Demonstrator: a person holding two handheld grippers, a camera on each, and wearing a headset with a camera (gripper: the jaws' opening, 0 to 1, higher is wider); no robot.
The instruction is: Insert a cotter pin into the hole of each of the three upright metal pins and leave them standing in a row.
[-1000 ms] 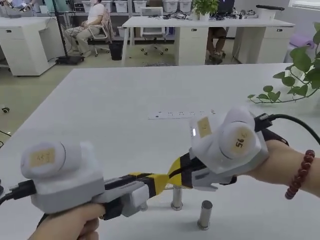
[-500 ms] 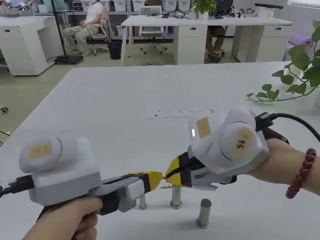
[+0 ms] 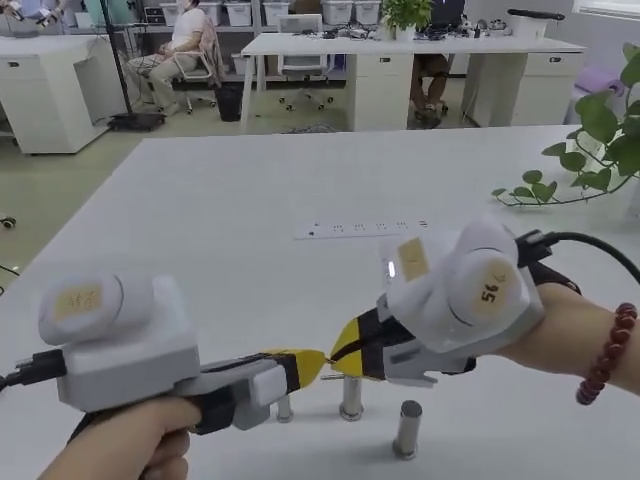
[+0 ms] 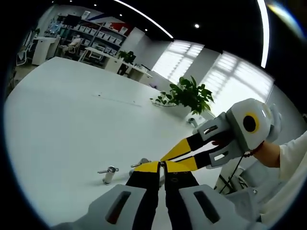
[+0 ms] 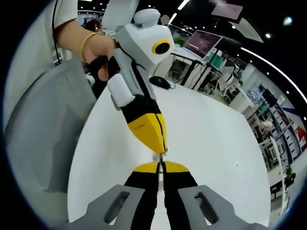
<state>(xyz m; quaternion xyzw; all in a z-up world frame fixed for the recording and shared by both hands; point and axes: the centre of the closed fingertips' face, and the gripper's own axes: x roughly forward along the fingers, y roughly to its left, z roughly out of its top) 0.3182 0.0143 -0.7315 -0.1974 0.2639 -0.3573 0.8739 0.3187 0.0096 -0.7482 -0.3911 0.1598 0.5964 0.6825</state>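
Observation:
Three short metal pins stand in a row near the table's front edge: one (image 3: 285, 408) under the left gripper, a middle one (image 3: 350, 397) and a right one (image 3: 407, 428). In the left gripper view, one pin (image 4: 109, 173) has a cotter pin through its top and a second pin (image 4: 140, 164) stands just behind it. My left gripper (image 3: 308, 366) and right gripper (image 3: 340, 352) meet tip to tip above the row, both shut. A small grey cotter pin (image 5: 162, 155) sticks out of my right gripper (image 5: 161, 165) and touches the left gripper's yellow fingertips (image 5: 152, 132). I cannot tell whether the left one grips it too.
The white table (image 3: 250, 220) stretches away with a flush socket strip (image 3: 362, 228) at its middle. A leafy plant (image 3: 585, 150) reaches in at the right edge. Desks, chairs and seated people are beyond the table's far edge.
The two grippers' yellow tips overlapped a second ago. The left gripper has drawn back to the left, so they now meet tip to tip. The metal pins stay in place.

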